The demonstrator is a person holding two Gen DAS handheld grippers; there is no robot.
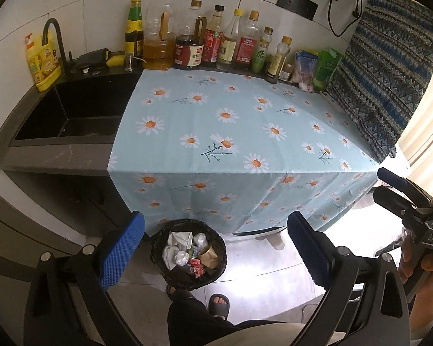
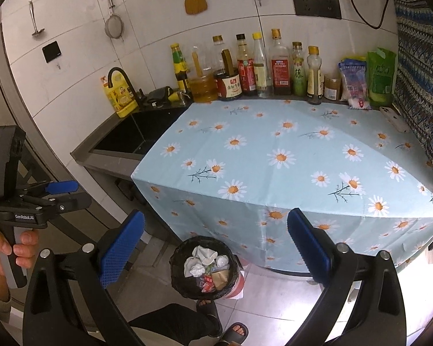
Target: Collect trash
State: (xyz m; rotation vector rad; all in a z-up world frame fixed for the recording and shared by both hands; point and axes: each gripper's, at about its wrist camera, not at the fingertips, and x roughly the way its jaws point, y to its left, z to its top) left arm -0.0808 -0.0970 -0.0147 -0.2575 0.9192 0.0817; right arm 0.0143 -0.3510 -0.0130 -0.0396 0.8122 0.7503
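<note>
Below the counter (image 1: 72,155) edge, a round black-lined trash bin (image 1: 158,248) stands on the tiled floor (image 1: 259,282), just in front of the hanging daisy-print cloth (image 1: 231,121). Contents noted: crumpled white tissues (image 1: 174,245), a brown paper scrap (image 1: 209,256), small red wrappers (image 1: 197,268) — loosely heaped, below the rim. Left tool (image 1: 216,248) hangs above the bin, blue pads spread wide, holding nothing. Right tool (image 2: 216,248) likewise released and empty, over the same bin. Condiment bottles (image 1: 216,40) line the tiled wall; a black sink (image 1: 80,109) sits beside the cloth. Sandalled feet (image 1: 219,304) stand just beside the bin.
</note>
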